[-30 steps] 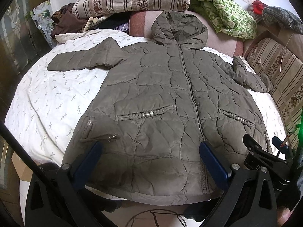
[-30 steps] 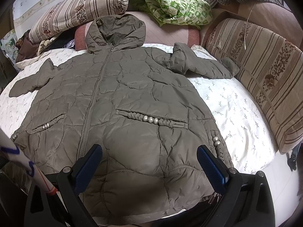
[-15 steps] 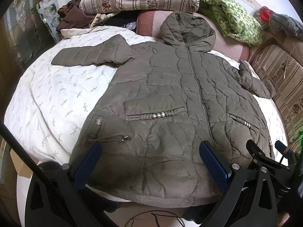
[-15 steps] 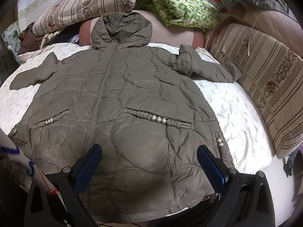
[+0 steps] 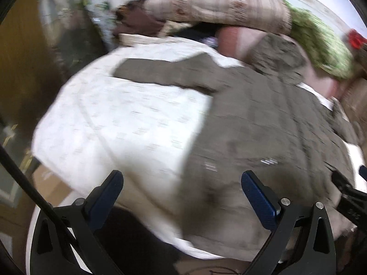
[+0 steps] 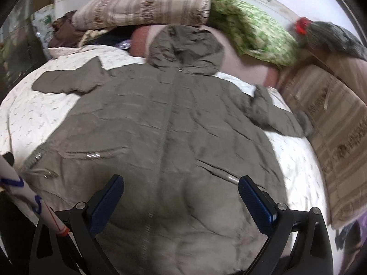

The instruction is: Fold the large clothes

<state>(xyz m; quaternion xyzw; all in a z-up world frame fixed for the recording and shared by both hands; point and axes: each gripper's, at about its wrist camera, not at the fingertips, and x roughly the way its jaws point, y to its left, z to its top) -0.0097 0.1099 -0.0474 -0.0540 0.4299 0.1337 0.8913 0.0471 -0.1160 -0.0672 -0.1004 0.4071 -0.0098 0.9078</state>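
An olive-grey hooded quilted jacket (image 6: 165, 123) lies flat and zipped on the white bed sheet (image 6: 29, 114), hood toward the pillows, both sleeves spread out. In the left wrist view, which is blurred, the jacket (image 5: 263, 126) fills the right half and its left sleeve (image 5: 160, 73) stretches left. My left gripper (image 5: 182, 190) is open and empty above the jacket's lower left hem. My right gripper (image 6: 181, 192) is open and empty above the middle of the hem, near the zipper.
Striped pillows (image 6: 142, 4) and a green patterned cloth (image 6: 254, 29) lie at the head of the bed. A striped cushion (image 6: 332, 123) runs along the right side. Dark clothes (image 6: 66, 32) are piled at the far left. A white stick with blue marks (image 6: 23, 192) crosses the lower left.
Both grippers have swung left; the left view now shows more bare sheet and the left sleeve, the right view now centres on the zipper. Both stay open. The jacket has not moved.
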